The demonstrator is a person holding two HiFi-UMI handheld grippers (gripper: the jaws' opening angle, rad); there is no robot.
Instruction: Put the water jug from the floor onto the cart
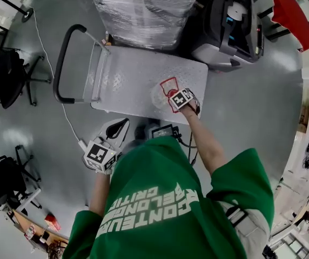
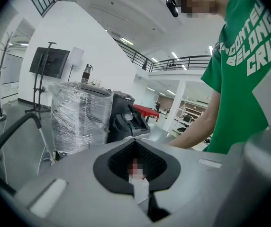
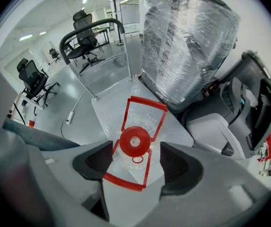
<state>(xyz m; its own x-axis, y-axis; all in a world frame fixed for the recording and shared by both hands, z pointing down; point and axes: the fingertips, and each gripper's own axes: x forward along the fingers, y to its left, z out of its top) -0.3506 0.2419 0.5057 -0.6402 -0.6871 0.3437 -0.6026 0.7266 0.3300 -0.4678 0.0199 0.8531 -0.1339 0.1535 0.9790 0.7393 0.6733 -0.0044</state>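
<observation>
The water jug (image 1: 164,92) is clear plastic with a red cap (image 3: 135,141) and a red frame handle (image 3: 145,109). It stands on the grey deck of the cart (image 1: 138,80), near the deck's right front corner. My right gripper (image 1: 174,95) hangs straight over it. In the right gripper view the jug (image 3: 138,122) shows between the jaws of the right gripper (image 3: 135,162), which stand apart on either side of the cap without touching it. My left gripper (image 1: 117,129) is off the cart's front edge, held low, and its jaws (image 2: 134,164) are closed together on nothing.
The cart's black push handle (image 1: 61,63) is at its left end. A stretch-wrapped bundle (image 1: 143,7) and a grey-black machine (image 1: 233,26) stand just behind the cart. Office chairs (image 1: 3,69) are at the left, and a white cable (image 1: 62,112) lies on the floor.
</observation>
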